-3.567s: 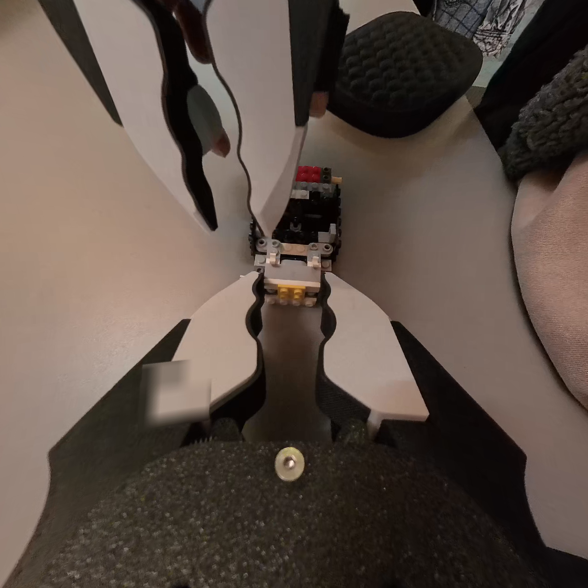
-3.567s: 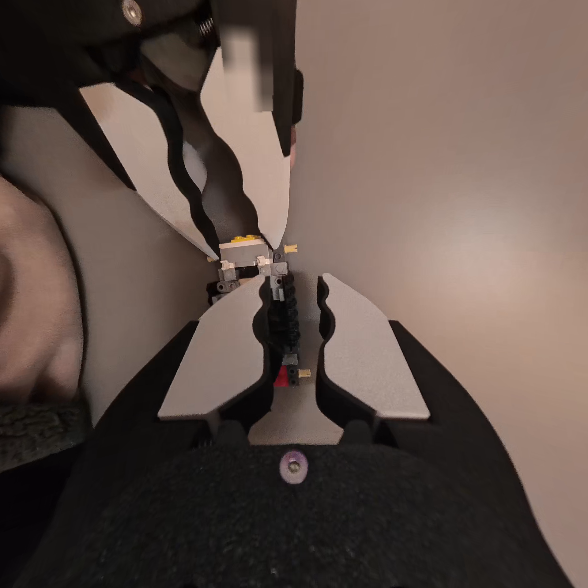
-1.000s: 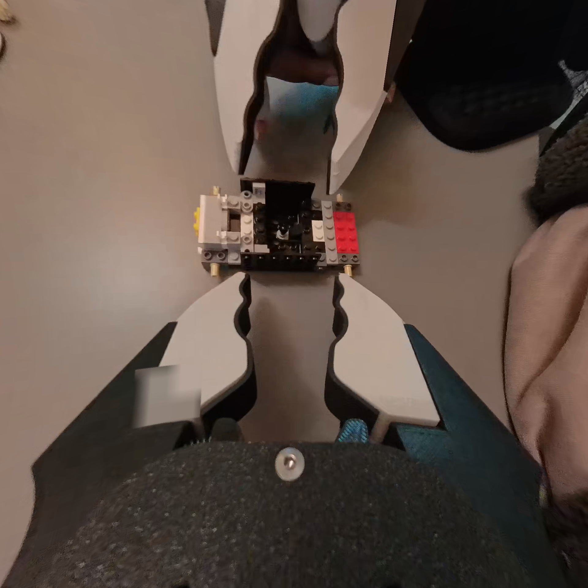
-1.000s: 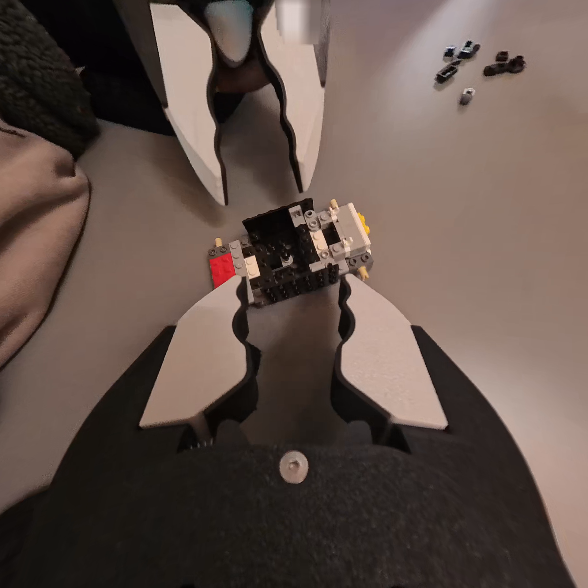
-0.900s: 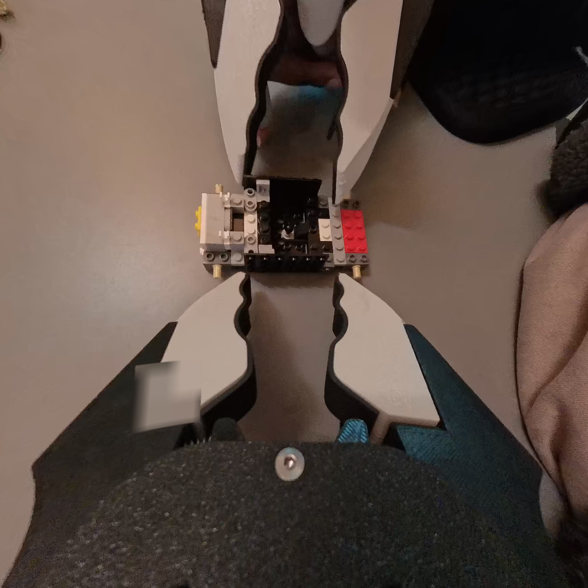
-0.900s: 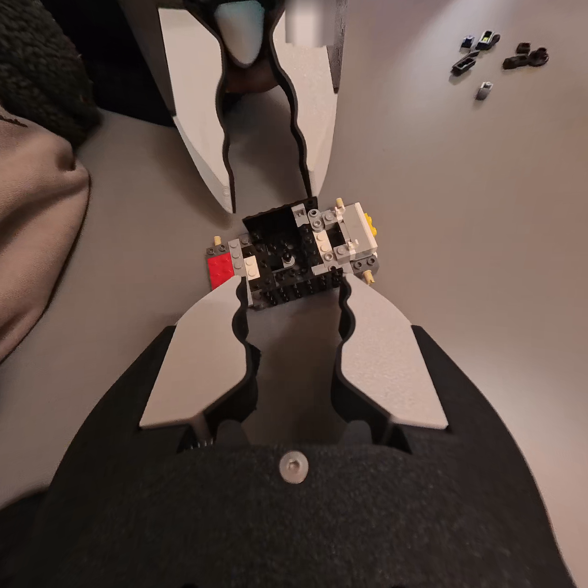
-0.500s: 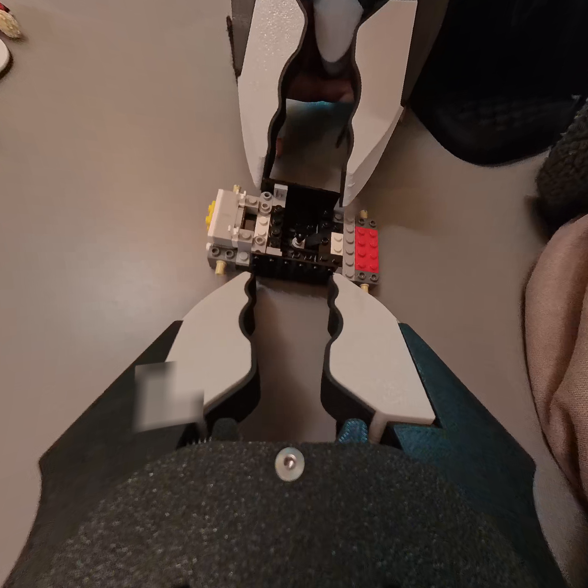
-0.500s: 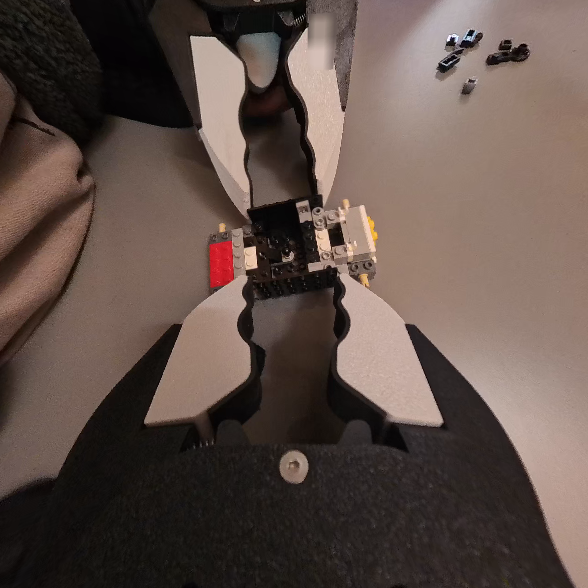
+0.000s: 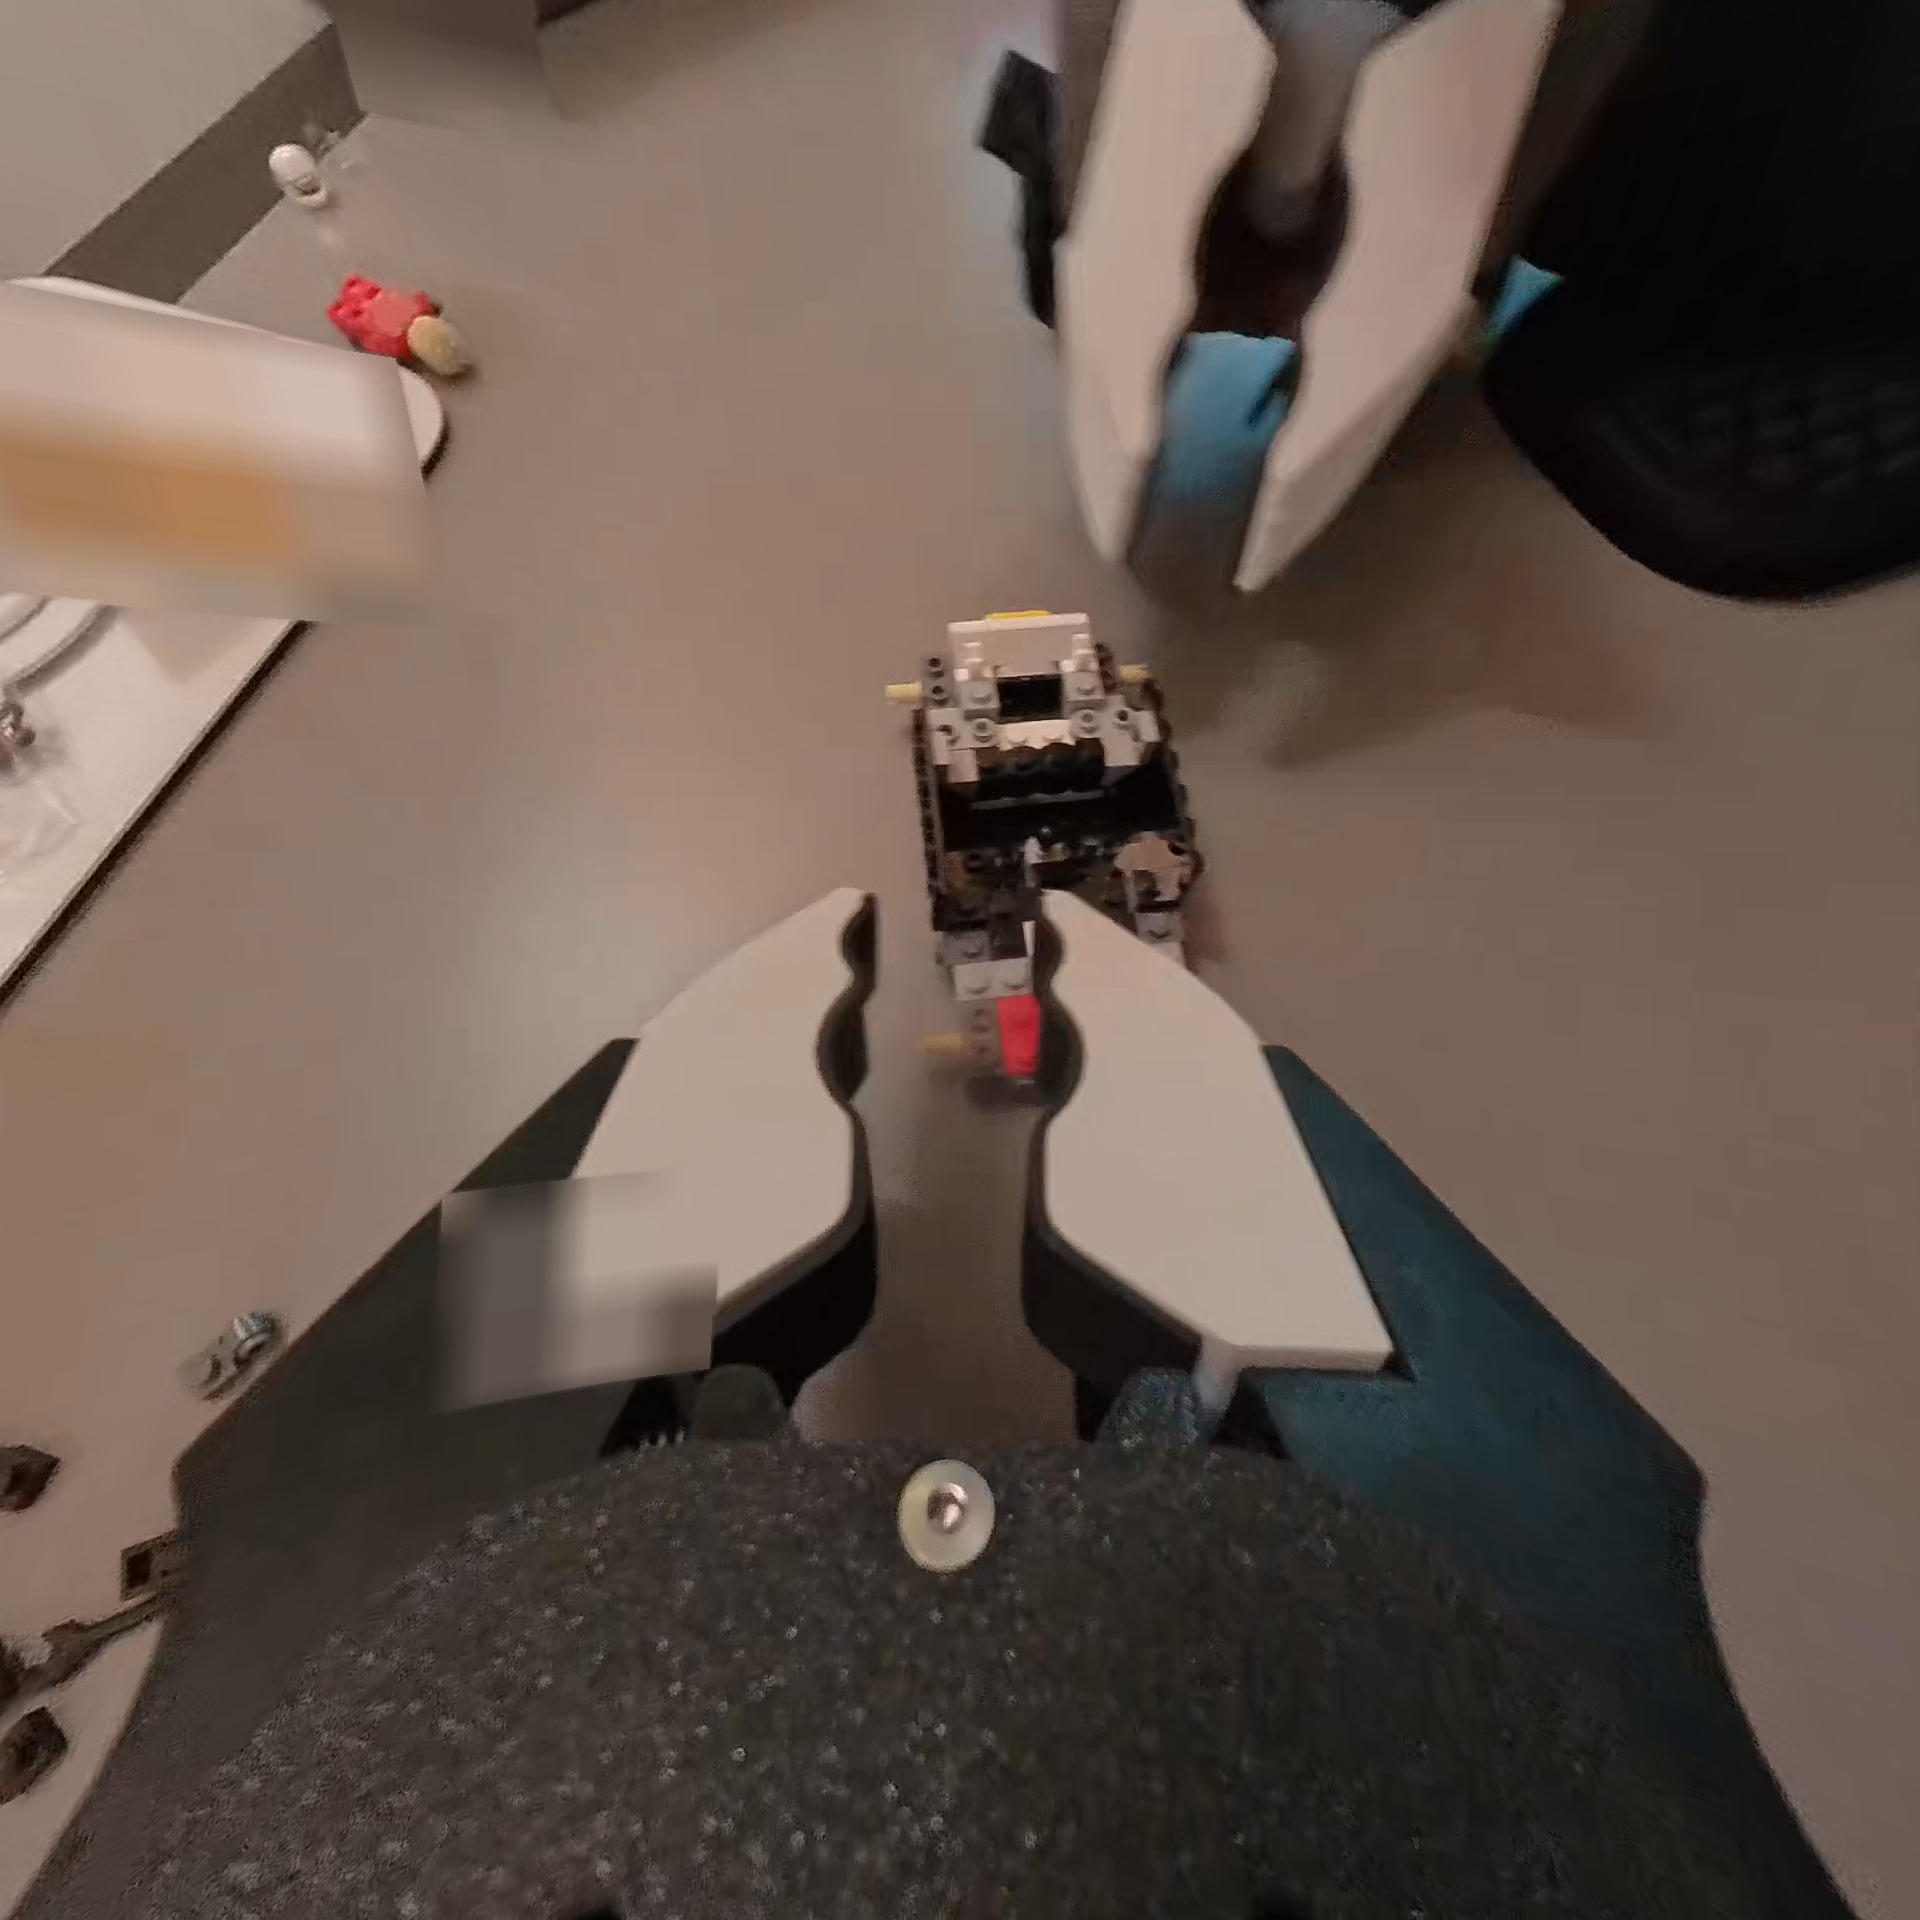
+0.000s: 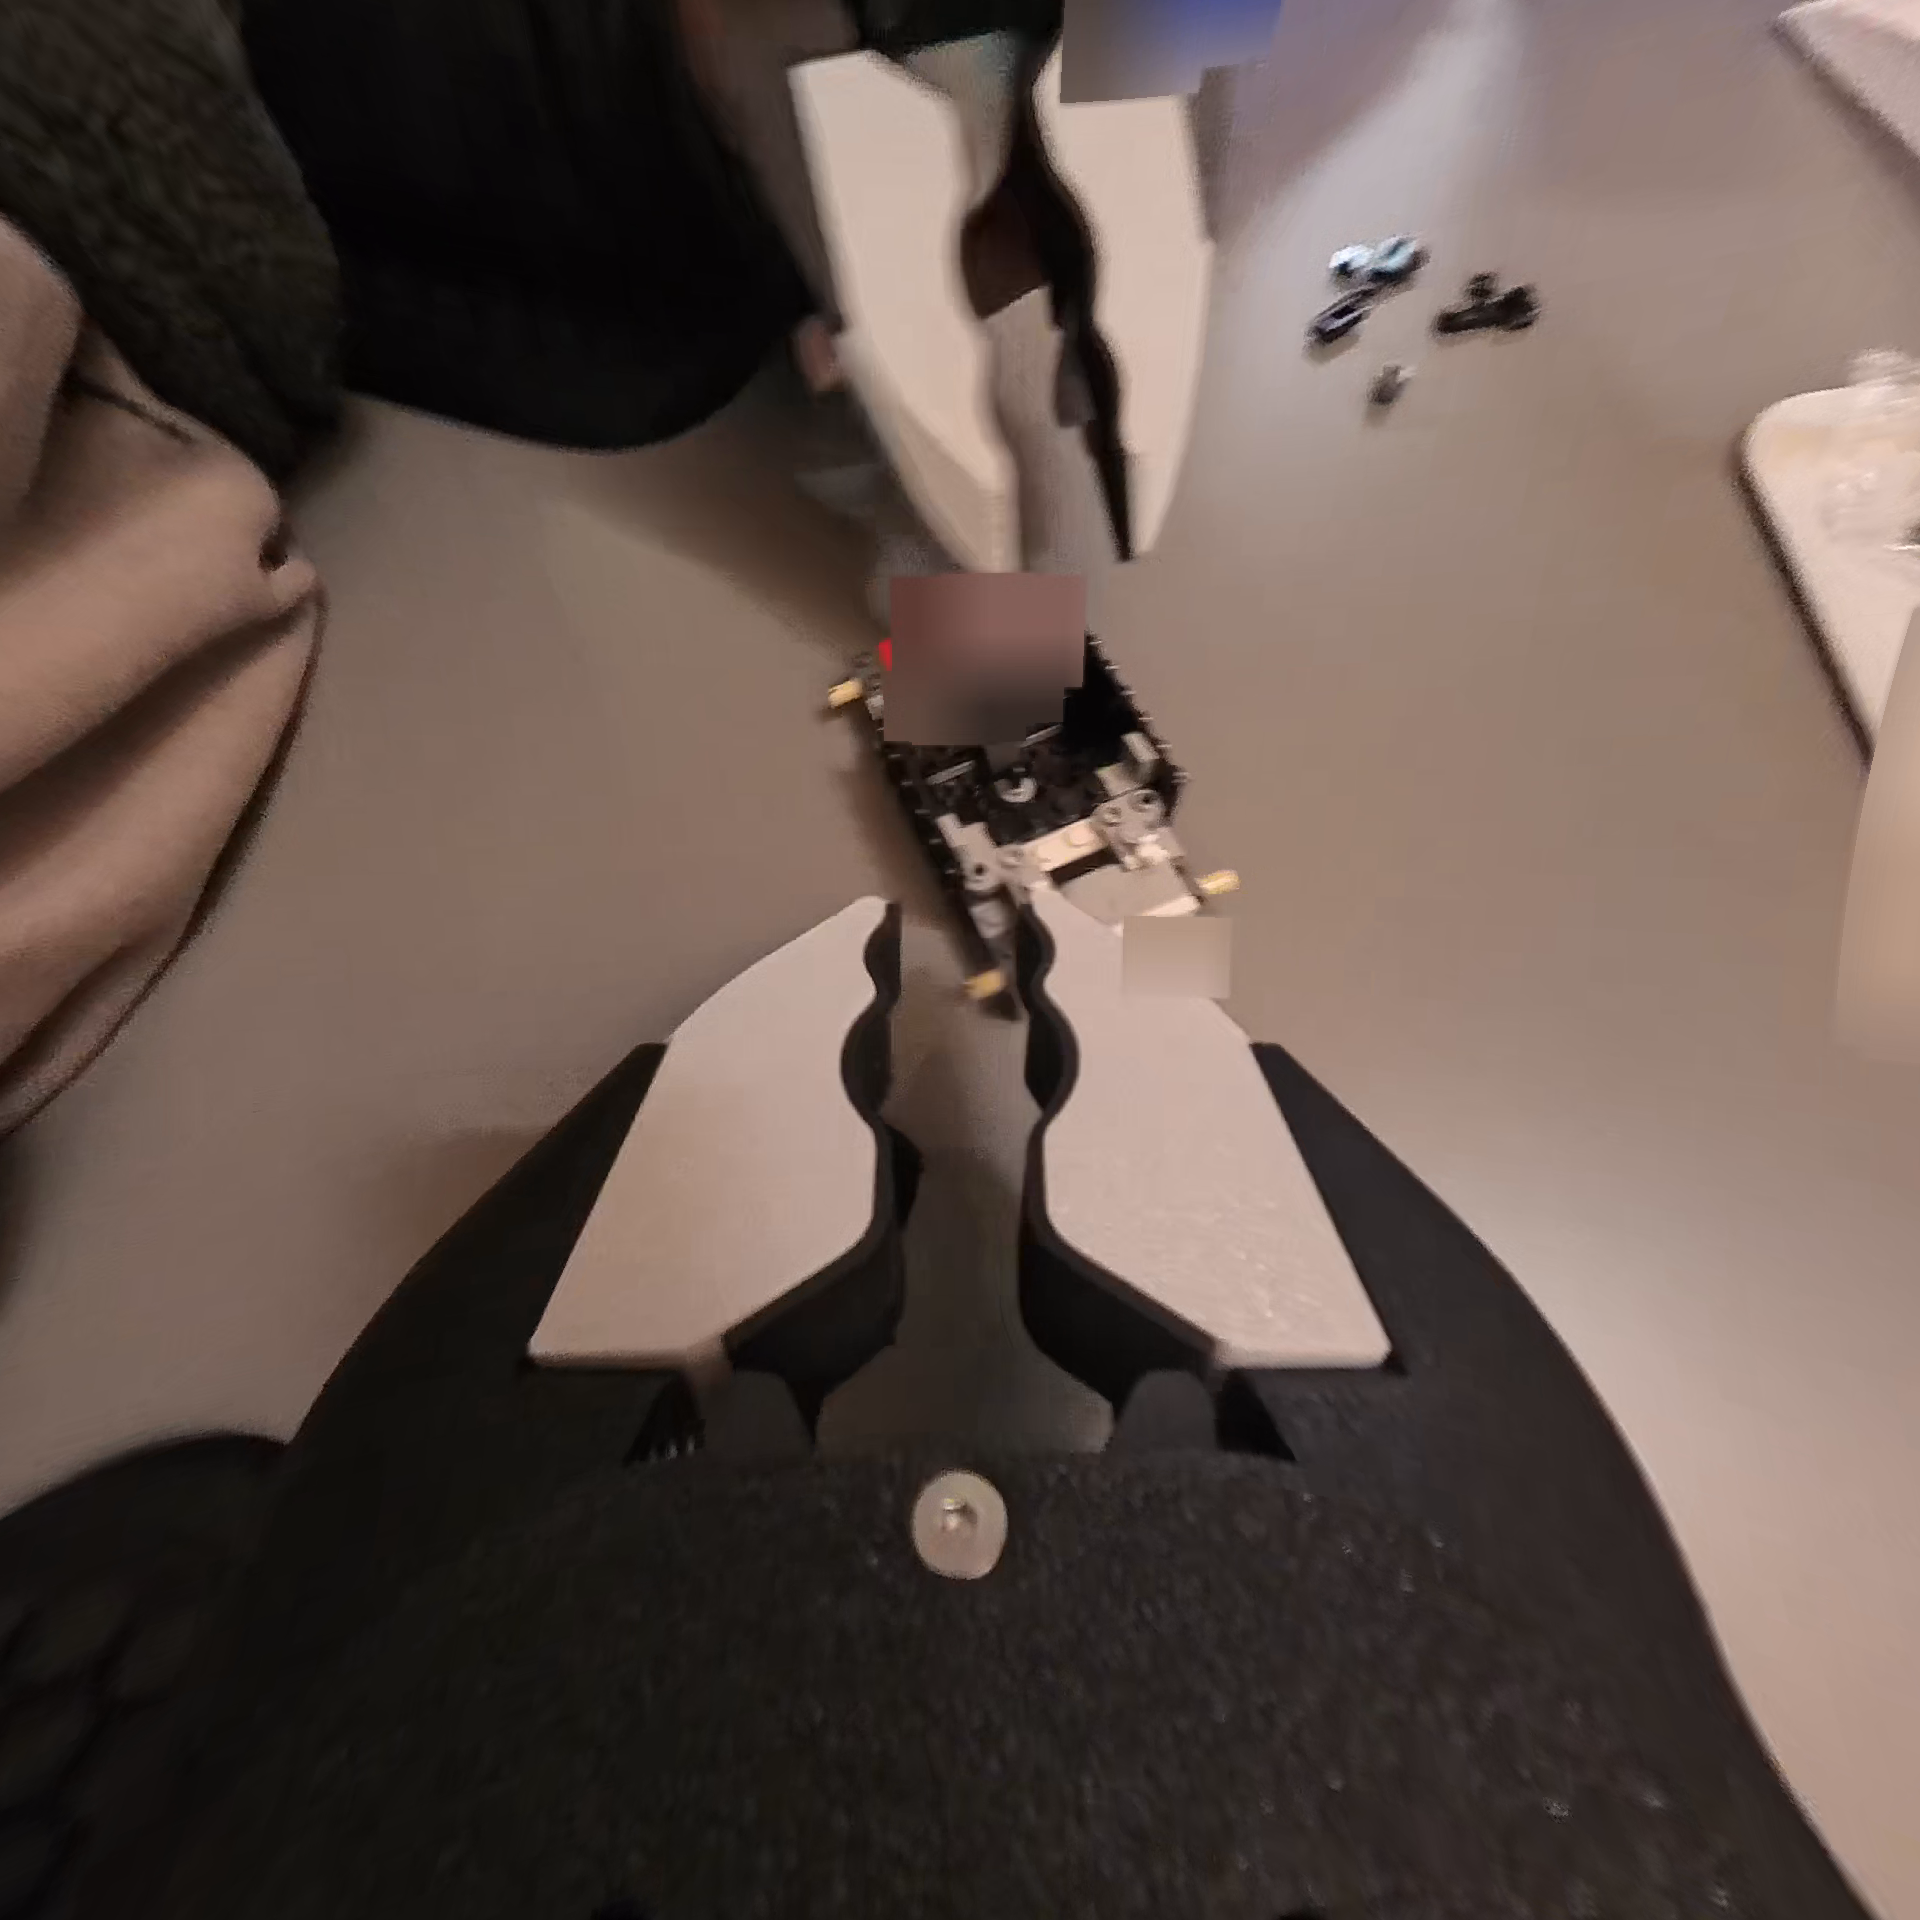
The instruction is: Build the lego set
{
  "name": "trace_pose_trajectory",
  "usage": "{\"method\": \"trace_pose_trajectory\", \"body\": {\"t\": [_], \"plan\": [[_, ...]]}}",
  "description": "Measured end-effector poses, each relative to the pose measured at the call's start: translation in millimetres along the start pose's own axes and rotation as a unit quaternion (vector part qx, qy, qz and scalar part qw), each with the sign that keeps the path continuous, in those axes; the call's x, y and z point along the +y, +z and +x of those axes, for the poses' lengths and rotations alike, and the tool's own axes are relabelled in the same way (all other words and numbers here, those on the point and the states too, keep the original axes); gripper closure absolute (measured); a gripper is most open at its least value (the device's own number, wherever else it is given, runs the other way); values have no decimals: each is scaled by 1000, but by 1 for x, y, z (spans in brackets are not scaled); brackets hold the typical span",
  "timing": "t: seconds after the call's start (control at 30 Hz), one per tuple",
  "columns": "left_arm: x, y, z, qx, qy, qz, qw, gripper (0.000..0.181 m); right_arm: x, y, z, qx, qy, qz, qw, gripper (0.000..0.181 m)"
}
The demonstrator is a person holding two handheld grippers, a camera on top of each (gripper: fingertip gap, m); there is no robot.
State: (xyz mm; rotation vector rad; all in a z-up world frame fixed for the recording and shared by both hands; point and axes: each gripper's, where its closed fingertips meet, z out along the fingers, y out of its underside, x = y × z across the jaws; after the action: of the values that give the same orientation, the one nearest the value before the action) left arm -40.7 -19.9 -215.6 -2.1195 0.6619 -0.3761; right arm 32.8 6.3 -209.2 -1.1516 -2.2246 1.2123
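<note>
Both hand-held grippers agape, empty.

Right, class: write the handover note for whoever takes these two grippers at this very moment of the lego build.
Left gripper: open, empty, fingers either side of the red end of the lego model, not gripping.
Right gripper: open, empty, above the model's grey end.
Model: lying on the grey table, free of both grippers.
Loose pieces: small dark parts on the table, far right in the right wrist view; a red piece far left in the left view.
Done: chassis partly built.
Left: fetch and fit remaining pieces.
</note>
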Motion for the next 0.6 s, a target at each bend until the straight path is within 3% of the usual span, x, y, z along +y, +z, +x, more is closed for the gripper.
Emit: {"method": "trace_pose_trajectory", "body": {"t": [0.1, 0.17, 0.3, 0.37, 0.43, 0.5, 0.6], "plan": [[4, -1, 12, 21, 21, -15, 999, 109, 3, -4, 15, 34, -11, -3, 999, 132], [16, 0, 22, 39, 21, -57, 997, 95, 9, 1, 18, 35, -28, -22, 999, 115], [33, 7, 32, 32, 46, -123, 991, 93, 14, 13, 19, 8, -57, -66, 996, 101], [35, 11, 30, 17, 45, -132, 990, 102, 13, 20, 23, -3, -69, -82, 994, 101], [37, 13, 24, 1, 42, -136, 990, 114, 18, 27, 25, -18, -78, -113, 990, 115], [37, 13, 25, 9, 41, -131, 991, 115, 17, 29, 27, -12, -84, -119, 989, 129], [33, 11, 25, 28, 49, -109, 992, 115, 12, 24, 23, 3, -73, -108, 991, 132]]}}
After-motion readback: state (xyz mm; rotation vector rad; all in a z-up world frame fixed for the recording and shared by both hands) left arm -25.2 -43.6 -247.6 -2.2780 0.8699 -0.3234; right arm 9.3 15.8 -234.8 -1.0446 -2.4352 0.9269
